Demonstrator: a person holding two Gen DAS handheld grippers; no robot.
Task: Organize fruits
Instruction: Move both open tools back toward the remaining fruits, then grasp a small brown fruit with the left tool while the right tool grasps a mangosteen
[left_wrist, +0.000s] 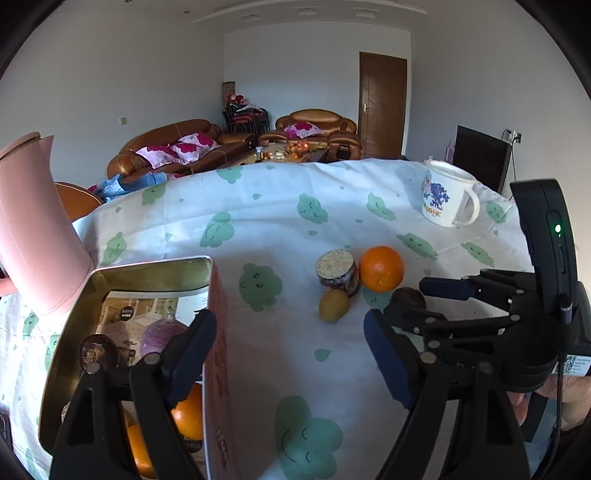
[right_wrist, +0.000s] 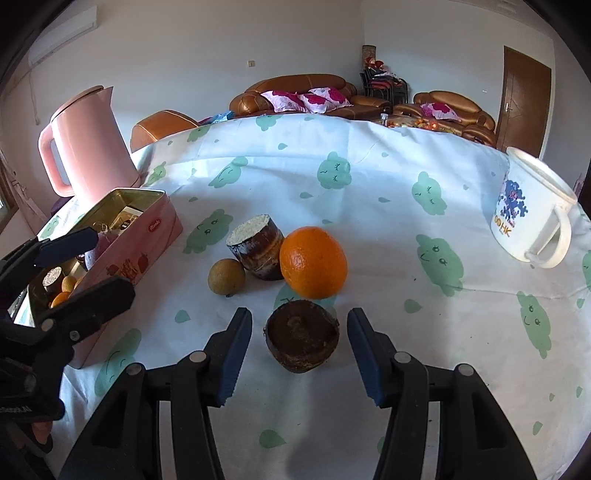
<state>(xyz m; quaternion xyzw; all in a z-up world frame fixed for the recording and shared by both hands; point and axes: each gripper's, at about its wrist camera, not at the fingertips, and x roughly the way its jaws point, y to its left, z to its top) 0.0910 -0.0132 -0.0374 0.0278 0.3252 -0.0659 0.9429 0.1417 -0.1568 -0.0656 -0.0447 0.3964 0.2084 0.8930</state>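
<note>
My right gripper (right_wrist: 298, 318) is open around a dark brown round fruit (right_wrist: 301, 338) on the tablecloth, with a small gap at each pad. Just beyond the fruit lie an orange (right_wrist: 313, 262), a short cut stalk piece with a pale top (right_wrist: 256, 251) and a small yellow-green fruit (right_wrist: 226, 281). At the left stands a pink tin box (left_wrist: 147, 266) holding oranges (left_wrist: 189, 410), a purple fruit (left_wrist: 162, 332) and a dark round one (left_wrist: 98, 350). My left gripper (left_wrist: 291, 350) is open and empty, its left finger over the tin and its right finger over the cloth.
A pink kettle (right_wrist: 88, 147) stands behind the tin box (right_wrist: 147, 236). A white printed mug (right_wrist: 528, 218) sits at the far right of the table. The cloth has green cloud prints. Sofas and a door lie beyond the table's far edge.
</note>
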